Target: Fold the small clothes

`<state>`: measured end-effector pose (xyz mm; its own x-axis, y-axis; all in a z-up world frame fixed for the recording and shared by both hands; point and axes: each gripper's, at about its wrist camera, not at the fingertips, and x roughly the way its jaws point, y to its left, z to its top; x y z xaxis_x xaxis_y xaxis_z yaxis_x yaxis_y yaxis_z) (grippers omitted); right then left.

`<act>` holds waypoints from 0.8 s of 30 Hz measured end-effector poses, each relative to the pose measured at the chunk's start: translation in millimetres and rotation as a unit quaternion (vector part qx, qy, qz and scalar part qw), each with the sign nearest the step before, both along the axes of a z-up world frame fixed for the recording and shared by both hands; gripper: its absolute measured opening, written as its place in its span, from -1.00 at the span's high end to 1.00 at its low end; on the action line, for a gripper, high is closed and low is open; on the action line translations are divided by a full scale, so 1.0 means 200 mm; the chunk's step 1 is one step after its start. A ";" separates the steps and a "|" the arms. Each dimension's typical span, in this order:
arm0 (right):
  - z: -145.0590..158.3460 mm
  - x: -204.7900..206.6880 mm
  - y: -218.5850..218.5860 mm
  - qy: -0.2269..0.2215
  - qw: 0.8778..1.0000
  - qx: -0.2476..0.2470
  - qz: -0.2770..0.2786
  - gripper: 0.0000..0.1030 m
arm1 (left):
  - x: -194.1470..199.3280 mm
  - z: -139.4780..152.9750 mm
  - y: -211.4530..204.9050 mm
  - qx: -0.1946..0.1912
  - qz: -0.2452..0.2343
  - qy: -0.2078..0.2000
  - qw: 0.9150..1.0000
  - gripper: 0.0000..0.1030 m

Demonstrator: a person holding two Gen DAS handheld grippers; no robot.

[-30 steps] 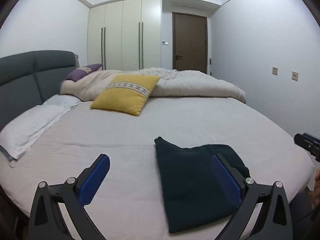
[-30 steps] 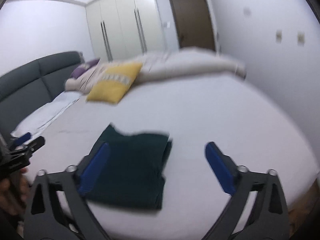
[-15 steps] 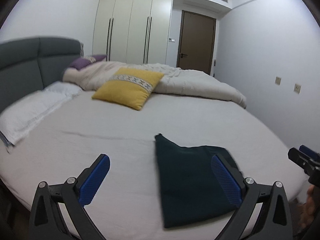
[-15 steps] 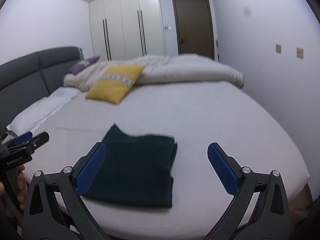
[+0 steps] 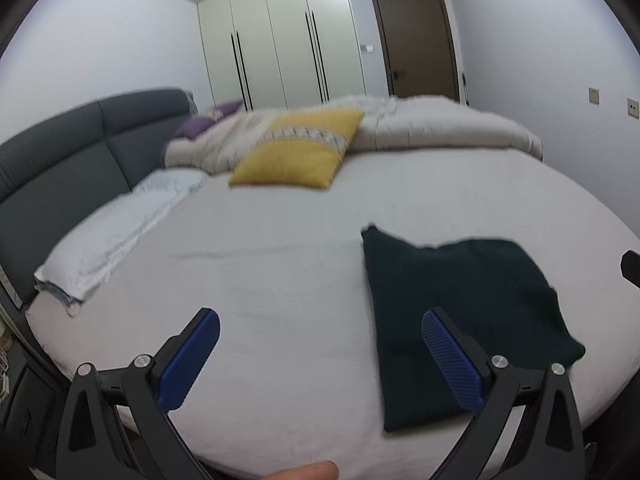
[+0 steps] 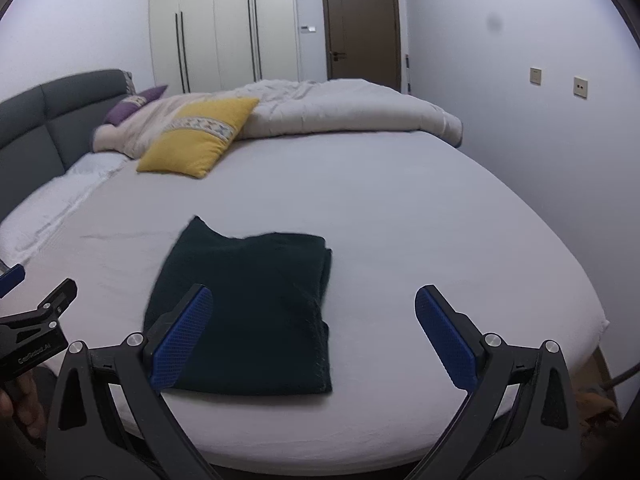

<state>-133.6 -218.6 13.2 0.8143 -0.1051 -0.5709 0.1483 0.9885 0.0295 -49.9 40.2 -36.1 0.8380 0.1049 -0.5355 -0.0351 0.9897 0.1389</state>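
A dark green garment (image 5: 460,304) lies folded into a flat rectangle on the white bed sheet (image 5: 280,264), near the bed's front edge. It also shows in the right wrist view (image 6: 248,312). My left gripper (image 5: 320,356) is open and empty, held above the sheet to the left of the garment. My right gripper (image 6: 314,336) is open and empty, held above the garment's right side. The left gripper's body shows at the left edge of the right wrist view (image 6: 32,340).
A yellow cushion (image 6: 196,140), a purple pillow (image 6: 134,108) and a rolled beige duvet (image 6: 340,108) lie at the far side. A white pillow (image 5: 120,232) sits by the grey headboard (image 5: 68,152). A wardrobe (image 6: 224,24) and a door (image 6: 362,24) stand behind.
Both grippers have drawn back and risen slightly from the garment. The left wrist view has swung a little to the left. The folded garment has not moved.
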 end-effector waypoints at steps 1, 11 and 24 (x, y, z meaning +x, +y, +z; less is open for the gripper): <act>-0.03 0.02 0.00 0.012 1.000 -0.004 -0.003 -0.99 | 0.01 -0.03 0.00 -0.009 -0.005 0.014 1.000 -1.00; -0.26 0.12 0.02 0.086 0.996 -0.005 0.010 -0.99 | 0.08 -0.27 -0.03 -0.050 -0.028 0.108 0.993 -1.00; -0.45 0.22 0.09 0.124 0.992 -0.011 0.027 -0.99 | 0.09 -0.34 -0.01 -0.057 -0.023 0.126 0.990 -1.00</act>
